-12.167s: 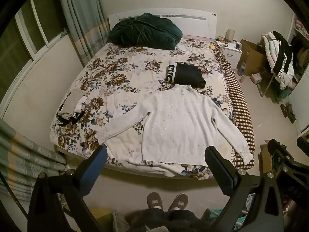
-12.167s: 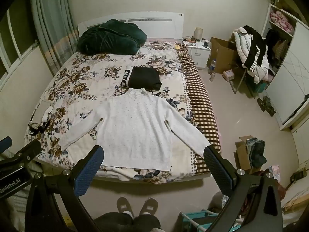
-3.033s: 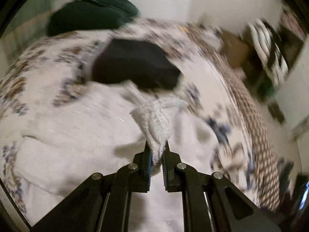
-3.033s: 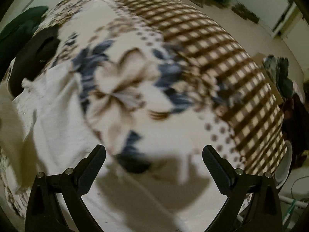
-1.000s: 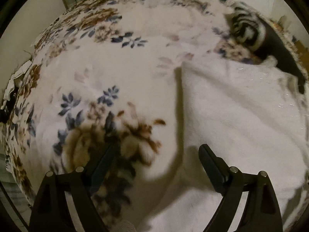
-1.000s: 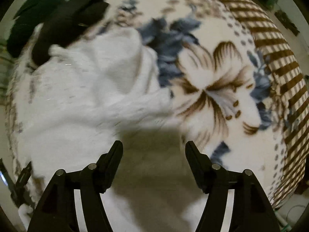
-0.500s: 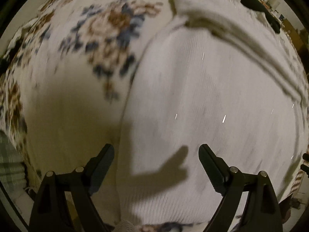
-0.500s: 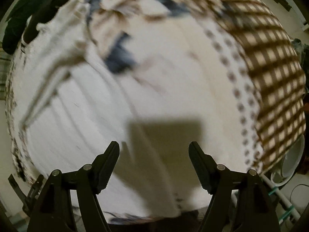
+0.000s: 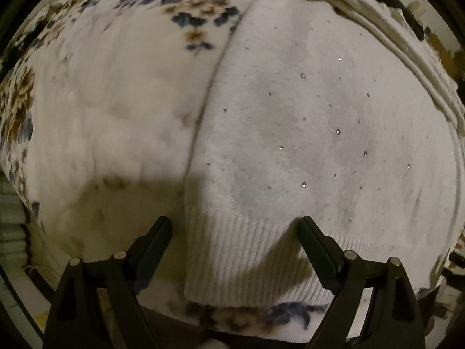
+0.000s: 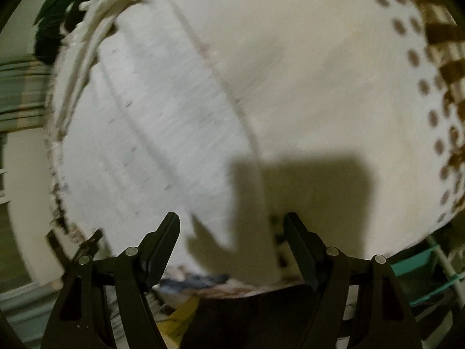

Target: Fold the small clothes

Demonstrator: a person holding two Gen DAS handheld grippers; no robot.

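Bed covered by a cream fleece blanket with blue and brown flowers (image 9: pixel 96 122), brown checked border along its far side (image 10: pixel 447 46), white knitted sweater with tiny sparkles (image 9: pixel 319 145) spread flat on it, ribbed hem at the near edge, dark folded garment (image 9: pixel 407 20) beyond the sweater.

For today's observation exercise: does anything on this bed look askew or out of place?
Nothing stands out. The white knitted sweater lies flat on the floral bedspread, its ribbed hem straight and its sleeves folded in.

A home bedroom (floral bedspread (image 9: pixel 96 110), curtain (image 10: pixel 20 93) beside it)
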